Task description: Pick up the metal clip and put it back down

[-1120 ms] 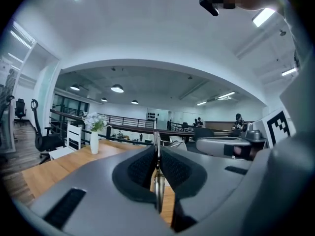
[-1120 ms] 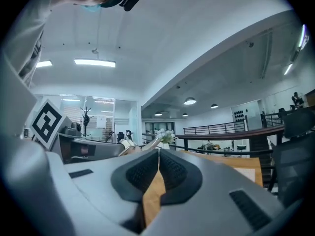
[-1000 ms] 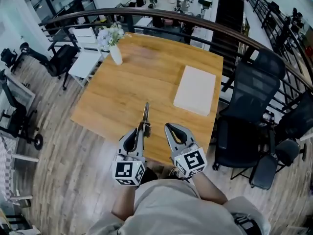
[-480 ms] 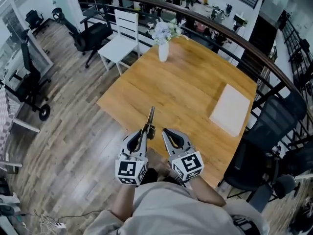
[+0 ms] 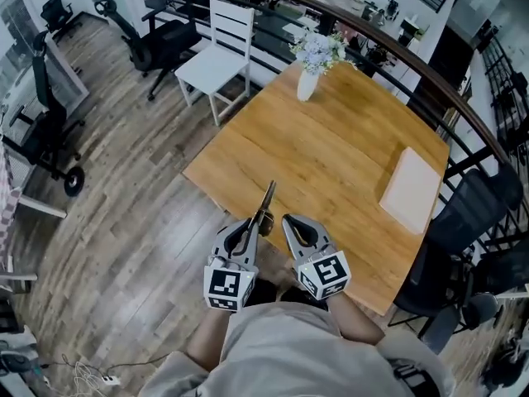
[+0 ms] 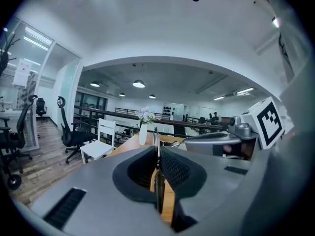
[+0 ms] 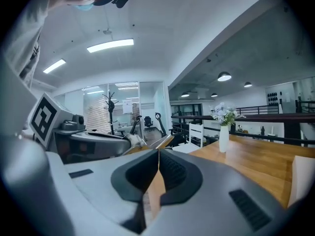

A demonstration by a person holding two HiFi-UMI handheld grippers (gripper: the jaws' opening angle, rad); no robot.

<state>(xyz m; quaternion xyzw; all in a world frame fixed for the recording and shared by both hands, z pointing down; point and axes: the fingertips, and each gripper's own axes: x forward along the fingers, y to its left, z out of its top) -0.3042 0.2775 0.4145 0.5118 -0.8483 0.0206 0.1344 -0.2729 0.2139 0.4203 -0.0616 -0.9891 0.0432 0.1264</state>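
Grey left gripper: jaws are sitting nearly together, clamping down on the metal clip
Metal clip: it's sticking straight out ahead of the left jaws as a long thin strip. It's hanging in the air over the near edge of the wooden table.
Grey right gripper: jaws are pressing flat against each other and carrying nothing. It's hovering just beside the left one and pointing the same way.
On the table: a white vase of flowers is standing near the far corner. A pale flat board is lying toward the right side, well apart from the clip.
Around it: a white chair is sitting by the far-left edge, on the wood floor
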